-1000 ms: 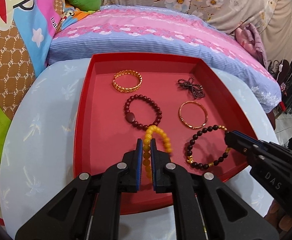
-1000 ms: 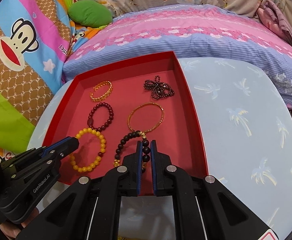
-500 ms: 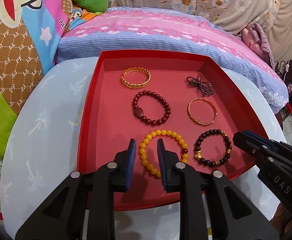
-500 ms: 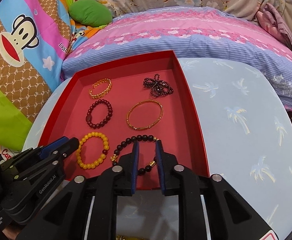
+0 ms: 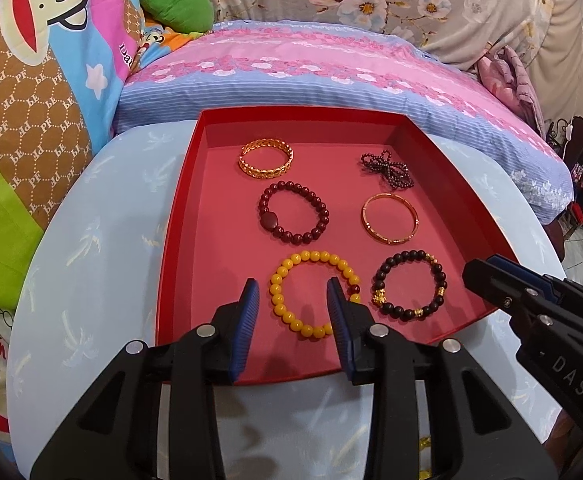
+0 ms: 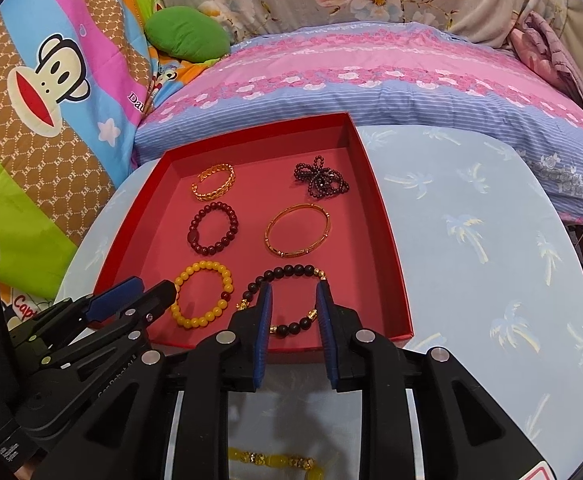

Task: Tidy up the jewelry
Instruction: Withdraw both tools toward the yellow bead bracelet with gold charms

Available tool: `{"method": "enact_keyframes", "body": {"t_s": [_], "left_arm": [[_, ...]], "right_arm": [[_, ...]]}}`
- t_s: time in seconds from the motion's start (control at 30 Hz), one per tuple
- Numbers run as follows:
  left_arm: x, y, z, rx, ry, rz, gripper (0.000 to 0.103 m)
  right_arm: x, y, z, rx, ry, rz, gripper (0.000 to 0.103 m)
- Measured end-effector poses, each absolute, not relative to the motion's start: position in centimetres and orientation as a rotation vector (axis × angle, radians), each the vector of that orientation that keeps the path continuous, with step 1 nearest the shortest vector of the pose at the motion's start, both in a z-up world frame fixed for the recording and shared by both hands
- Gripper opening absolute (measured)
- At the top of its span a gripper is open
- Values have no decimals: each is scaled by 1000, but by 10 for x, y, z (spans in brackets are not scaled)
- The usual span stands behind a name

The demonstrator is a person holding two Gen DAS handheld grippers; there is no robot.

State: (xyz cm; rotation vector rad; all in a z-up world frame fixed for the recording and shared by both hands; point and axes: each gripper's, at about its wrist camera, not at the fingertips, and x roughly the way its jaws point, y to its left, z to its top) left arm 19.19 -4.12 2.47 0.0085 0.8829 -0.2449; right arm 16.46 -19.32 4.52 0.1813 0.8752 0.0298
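In lower centre of left wrist view: left gripper, jaws just opened, apart, over yellow bead bracelet lying flat in red tray, not pressing it. In lower centre of right wrist view: right gripper, jaws just opened, apart, around black bead bracelet on tray floor, not clamped.

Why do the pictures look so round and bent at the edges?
Left wrist view: a fisheye lens bows the red tray and leaves dark corners; the jewelry stays sharp, under soft, even light. Right wrist view: the same bending curves the table edge, and the black-bead bracelet casts only a faint shadow.
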Motion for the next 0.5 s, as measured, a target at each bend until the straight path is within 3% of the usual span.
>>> {"method": "enact_keyframes", "body": {"t_s": [0.37, 0.5], "left_arm": [[171, -35, 35, 4, 864, -236, 33], [159, -31, 45, -3, 845, -241, 33]], "right_arm": [[142, -197, 52, 191, 865, 17, 24], [124, -199, 55, 177, 856, 12, 31]]}}
